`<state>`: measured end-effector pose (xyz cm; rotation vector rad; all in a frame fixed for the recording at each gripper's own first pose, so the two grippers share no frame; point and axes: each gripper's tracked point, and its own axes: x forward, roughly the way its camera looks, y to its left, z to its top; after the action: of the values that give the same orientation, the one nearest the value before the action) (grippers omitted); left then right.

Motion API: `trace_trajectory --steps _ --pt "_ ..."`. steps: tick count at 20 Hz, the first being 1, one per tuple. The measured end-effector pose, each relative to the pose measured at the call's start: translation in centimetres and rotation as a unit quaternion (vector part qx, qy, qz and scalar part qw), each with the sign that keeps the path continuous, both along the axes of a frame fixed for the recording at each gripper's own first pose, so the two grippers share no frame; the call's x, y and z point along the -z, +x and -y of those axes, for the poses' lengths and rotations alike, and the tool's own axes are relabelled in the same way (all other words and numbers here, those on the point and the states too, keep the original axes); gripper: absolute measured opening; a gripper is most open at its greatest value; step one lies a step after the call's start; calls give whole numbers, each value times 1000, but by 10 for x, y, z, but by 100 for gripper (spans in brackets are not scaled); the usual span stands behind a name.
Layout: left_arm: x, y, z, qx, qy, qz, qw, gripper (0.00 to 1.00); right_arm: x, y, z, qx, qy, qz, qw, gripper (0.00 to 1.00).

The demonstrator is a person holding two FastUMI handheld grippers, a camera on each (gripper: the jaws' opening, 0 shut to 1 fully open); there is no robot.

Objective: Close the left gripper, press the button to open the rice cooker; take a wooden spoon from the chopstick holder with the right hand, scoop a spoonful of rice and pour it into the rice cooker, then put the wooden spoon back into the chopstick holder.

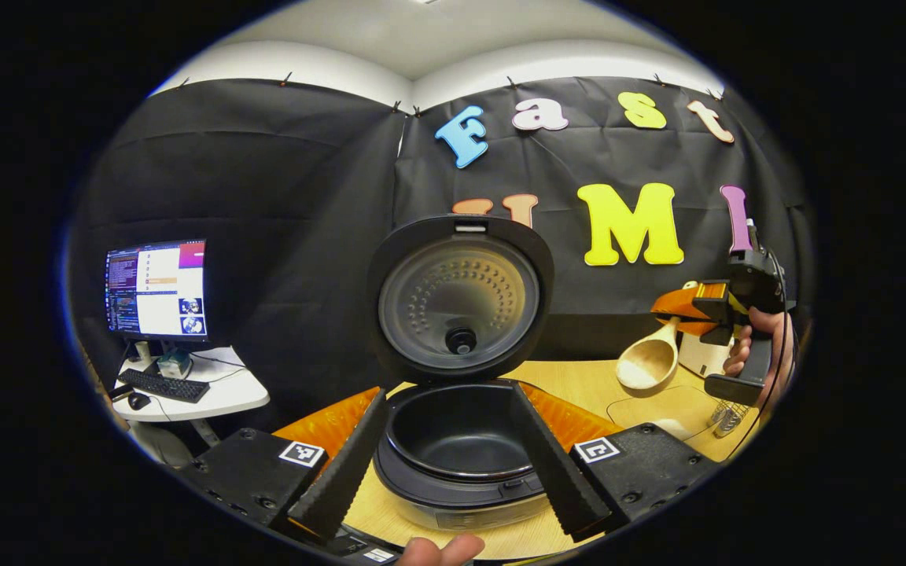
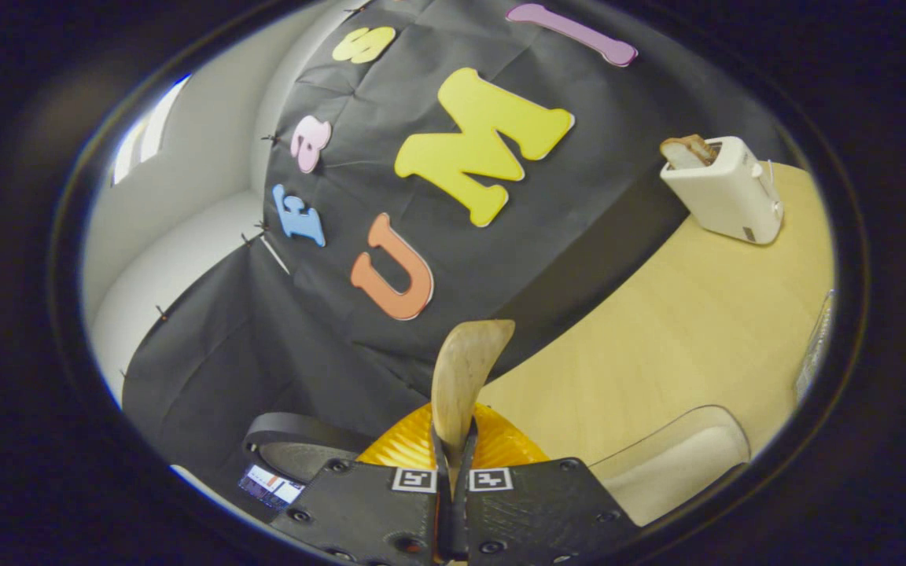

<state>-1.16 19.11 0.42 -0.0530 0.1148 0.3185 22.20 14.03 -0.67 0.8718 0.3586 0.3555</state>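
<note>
While the rice cooker stands open in the lower centre of the left gripper view, its lid is raised upright behind the dark inner pot, so the button step looks finished. The left hand-held gripper has its two fingers spread wide, one on each side of the pot, and they hold nothing. I think it waits there so that it does not block the opening from above.

At the right of the same view, the right hand-held gripper is held by a hand above the wooden surface. It carries the wooden spoon, with the bowl hanging down and to the left. No rice is visible in the bowl, so scooping seems not yet done. A wire holder, probably the chopstick holder, is at the lower right under this hand.

In the right gripper view, the fingers at the bottom centre are pressed narrow on the spoon handle, and the spoon points up into the middle of the frame. A tight grip is sensible because a loaded spoon could turn. A clear container, which may hold the rice, lies at the lower right, and a white toaster stands at the upper right. A monitor is at the left of the left gripper view.
</note>
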Motion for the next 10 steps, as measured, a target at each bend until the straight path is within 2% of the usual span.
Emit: trace_trajectory --steps 5,10 --pt "3 -7 -16 -14 -4 -4 1000 99 -15 -9 -72 -52 -48 39 997 0" --pt "5 -17 -31 -32 -7 -13 999 99 -3 -13 -126 -85 -151 104 979 0"
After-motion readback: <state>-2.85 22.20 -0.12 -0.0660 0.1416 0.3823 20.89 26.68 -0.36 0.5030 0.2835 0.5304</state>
